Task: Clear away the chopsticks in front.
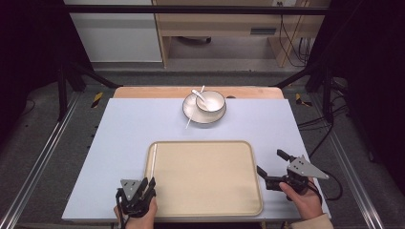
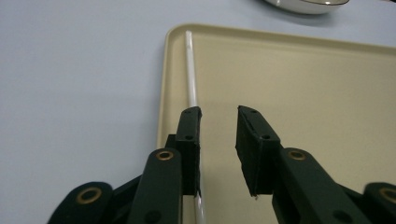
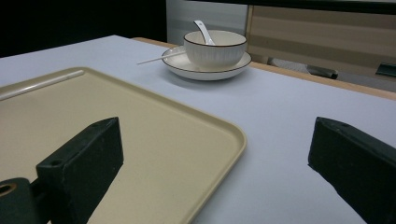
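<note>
A beige tray (image 1: 205, 179) lies on the near middle of the table. One white chopstick (image 1: 154, 160) rests inside it along the left rim. My left gripper (image 1: 145, 188) hovers at the tray's front left corner, open; in the left gripper view the chopstick (image 2: 190, 70) runs under the left jaw, and the gap of the gripper (image 2: 218, 114) holds nothing. My right gripper (image 1: 270, 164) stands wide open over the tray's right rim (image 3: 233, 135). At the far middle a white bowl (image 1: 210, 101) with a spoon (image 1: 198, 94) sits on a plate (image 1: 191, 112), and a second chopstick (image 1: 189, 121) leans across the plate.
The pale blue tabletop (image 1: 124, 133) has bare room to the left and right of the tray. A wooden strip (image 1: 143, 91) borders its far side. Black frame posts (image 1: 62, 86) stand at the far corners, and cables (image 1: 329, 129) hang to the right.
</note>
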### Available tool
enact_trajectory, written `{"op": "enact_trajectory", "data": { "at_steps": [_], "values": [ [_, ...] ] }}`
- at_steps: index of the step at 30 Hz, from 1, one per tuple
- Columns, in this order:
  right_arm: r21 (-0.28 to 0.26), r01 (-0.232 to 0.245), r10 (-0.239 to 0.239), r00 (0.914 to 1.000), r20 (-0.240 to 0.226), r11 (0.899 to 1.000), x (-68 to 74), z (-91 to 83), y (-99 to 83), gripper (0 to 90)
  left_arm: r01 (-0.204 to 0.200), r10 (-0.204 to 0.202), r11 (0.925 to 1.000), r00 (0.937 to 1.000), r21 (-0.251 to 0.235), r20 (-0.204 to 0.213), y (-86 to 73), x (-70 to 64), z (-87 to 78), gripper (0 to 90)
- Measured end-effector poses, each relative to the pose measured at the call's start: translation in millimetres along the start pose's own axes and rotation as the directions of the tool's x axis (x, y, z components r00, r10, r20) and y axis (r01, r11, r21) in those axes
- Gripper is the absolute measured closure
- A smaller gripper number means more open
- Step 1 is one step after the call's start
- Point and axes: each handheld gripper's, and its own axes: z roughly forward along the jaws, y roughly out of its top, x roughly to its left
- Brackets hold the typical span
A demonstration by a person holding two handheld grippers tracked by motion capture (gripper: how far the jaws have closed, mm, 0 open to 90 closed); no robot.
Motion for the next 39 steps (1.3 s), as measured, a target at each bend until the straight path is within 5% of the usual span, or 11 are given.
{"op": "enact_trajectory", "data": {
  "at_steps": [6, 17, 18, 19, 23, 26, 29, 30, 37, 38, 39],
  "values": [
    [0.002, 0.003, -0.003, 1.0, -0.001, 1.0, 0.6, 0.6, -0.1, 3.4, -0.106, 0.105, 0.9943, 0.9917, 0.012, 0.074, 42.6, 3.6, 25.2, 59.9],
    [0.012, 0.022, -0.022, 0.9997, -0.007, 1.0, 1.3, 1.3, -0.7, 3.1, -0.251, 0.24, 0.9677, 0.9429, 0.02, 0.231, 126.3, -11.9, 90.5, 44.3],
    [0.019, 0.023, -0.023, 0.9997, -0.006, 1.0, 2.0, 1.0, -0.8, 3.0, -0.268, 0.257, 0.9633, 0.9244, 0.001, 0.282, 137.4, -18.1, 103.4, 43.6],
    [0.019, 0.023, -0.023, 0.9997, -0.006, 1.0, 2.0, 1.0, -0.8, 3.0, -0.268, 0.257, 0.9633, 0.9244, 0.001, 0.282, 137.4, -18.1, 103.4, 43.1],
    [0.028, 0.031, -0.031, 0.9995, -0.003, 0.999, 2.5, 2.1, -1.3, 3.0, -0.339, 0.318, 0.9408, 0.8829, 0.001, 0.346, 154.3, -37.7, 135.3, 40.4],
    [0.03, 0.035, -0.035, 0.9994, -0.001, 0.999, 2.3, 2.0, -1.6, 3.0, -0.355, 0.325, 0.9349, 0.8663, 0.009, 0.379, 159.5, -46.6, 150.9, 35.3],
    [0.032, 0.039, -0.039, 0.9992, -0.003, 0.999, 2.6, 2.4, -1.7, 3.0, -0.348, 0.319, 0.9373, 0.8647, 0.006, 0.388, 161.5, -52.1, 159.1, 34.0],
    [0.038, 0.044, -0.044, 0.999, -0.004, 0.998, 3.3, 2.9, -1.9, 3.0, -0.382, 0.35, 0.9244, 0.8502, 0.002, 0.393, 162.9, -56.9, 168.1, 31.5],
    [0.039, 0.051, -0.051, 0.9987, -0.007, 0.998, 3.6, 3.1, -2.0, 3.0, -0.4, 0.364, 0.9162, 0.8579, 0.026, 0.363, 165.3, -57.6, 199.2, 34.0],
    [0.039, 0.05, -0.05, 0.9987, -0.008, 0.998, 3.6, 3.4, -2.1, 3.1, -0.387, 0.352, 0.9215, 0.8723, 0.038, 0.34, 164.3, -56.0, 208.1, 37.1],
    [0.039, 0.051, -0.05, 0.9987, -0.008, 0.998, 3.7, 3.8, -2.1, 3.1, -0.387, 0.352, 0.9215, 0.8723, 0.038, 0.34, 164.3, -56.0, 208.1, 42.1]
  ]
}}
